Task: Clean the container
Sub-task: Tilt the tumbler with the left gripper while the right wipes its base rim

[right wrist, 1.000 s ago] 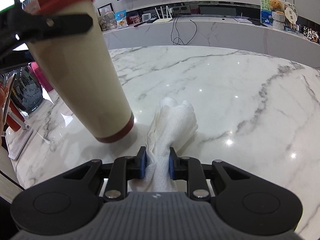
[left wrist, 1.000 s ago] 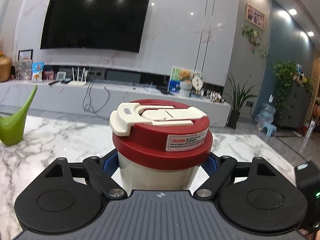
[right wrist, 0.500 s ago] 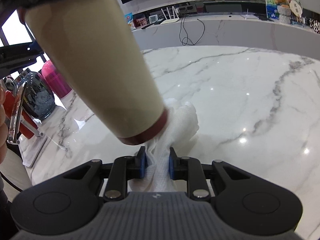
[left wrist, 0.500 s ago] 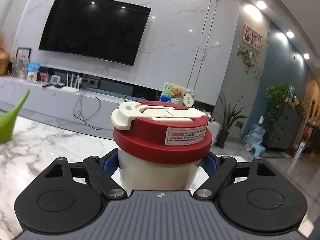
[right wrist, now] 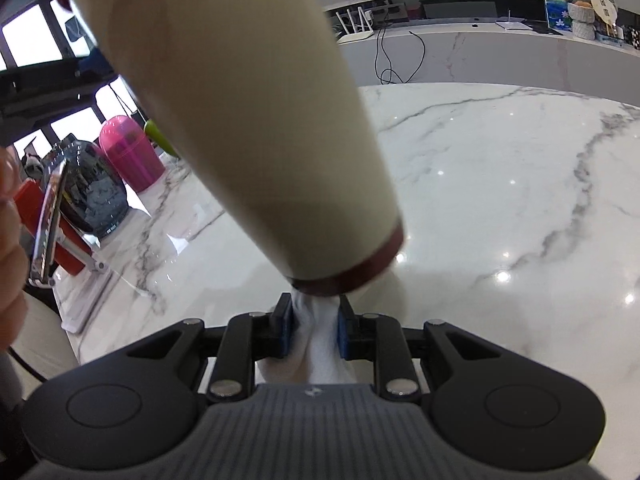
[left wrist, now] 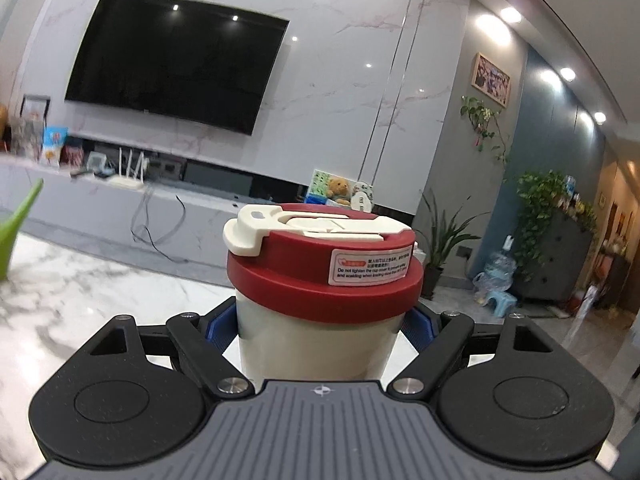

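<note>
My left gripper [left wrist: 320, 326] is shut on a cream tumbler [left wrist: 316, 344] with a red lid [left wrist: 324, 280] and a white flip clasp, holding it just below the lid. In the right wrist view the same tumbler [right wrist: 248, 112] hangs tilted above the marble table [right wrist: 500, 184], its red base rim [right wrist: 352, 276] over my right gripper [right wrist: 314, 318]. The right gripper is shut on a white cloth [right wrist: 320, 344], which touches the tumbler's base. Most of the cloth is hidden behind the tumbler.
At the table's left edge stand a pink bin [right wrist: 128, 152], a dark patterned container [right wrist: 92, 192] and a red stand [right wrist: 44, 232]. A green watering can spout [left wrist: 16, 220] shows at the left. A TV wall and console lie beyond.
The tumbler has risen off the table and swung over the right gripper; its base now covers the cloth. The left wrist view has tilted upward.
</note>
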`<state>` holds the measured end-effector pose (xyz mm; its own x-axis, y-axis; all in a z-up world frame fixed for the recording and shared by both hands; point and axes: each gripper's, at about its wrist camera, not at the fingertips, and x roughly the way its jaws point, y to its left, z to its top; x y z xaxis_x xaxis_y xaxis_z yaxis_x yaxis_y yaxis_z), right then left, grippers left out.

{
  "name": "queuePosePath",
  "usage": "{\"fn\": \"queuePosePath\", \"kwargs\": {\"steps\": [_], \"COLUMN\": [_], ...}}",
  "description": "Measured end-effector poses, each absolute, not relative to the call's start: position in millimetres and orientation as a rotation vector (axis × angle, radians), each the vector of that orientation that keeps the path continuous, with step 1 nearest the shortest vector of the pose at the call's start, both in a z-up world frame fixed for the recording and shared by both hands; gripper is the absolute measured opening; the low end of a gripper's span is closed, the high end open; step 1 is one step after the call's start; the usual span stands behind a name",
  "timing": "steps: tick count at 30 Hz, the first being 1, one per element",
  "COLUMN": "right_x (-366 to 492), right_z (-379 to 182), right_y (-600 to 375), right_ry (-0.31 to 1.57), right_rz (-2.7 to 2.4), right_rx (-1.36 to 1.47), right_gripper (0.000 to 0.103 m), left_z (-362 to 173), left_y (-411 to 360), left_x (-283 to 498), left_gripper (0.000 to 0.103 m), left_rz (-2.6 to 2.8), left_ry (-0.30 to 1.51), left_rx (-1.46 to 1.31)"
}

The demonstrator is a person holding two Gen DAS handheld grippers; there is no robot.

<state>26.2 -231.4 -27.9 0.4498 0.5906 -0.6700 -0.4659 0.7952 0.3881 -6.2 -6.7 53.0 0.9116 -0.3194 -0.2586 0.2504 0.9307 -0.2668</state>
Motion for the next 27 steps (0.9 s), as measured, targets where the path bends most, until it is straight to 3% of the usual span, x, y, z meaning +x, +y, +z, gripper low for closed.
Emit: {"fn": "queuePosePath", "kwargs": {"steps": [27], "right_x": [21], "right_z": [-23], "right_y": [-232], "right_ry": [0.893], "right_rz": [0.692], "right_rx": [0.173], "right_gripper": [0.023], "left_z": [55], "left_y": [1], "left_x": [-6], "left_gripper": [0.082], "left_rz": [-0.28], "left_ry": [0.303], "left_rx": [-0.236]}}
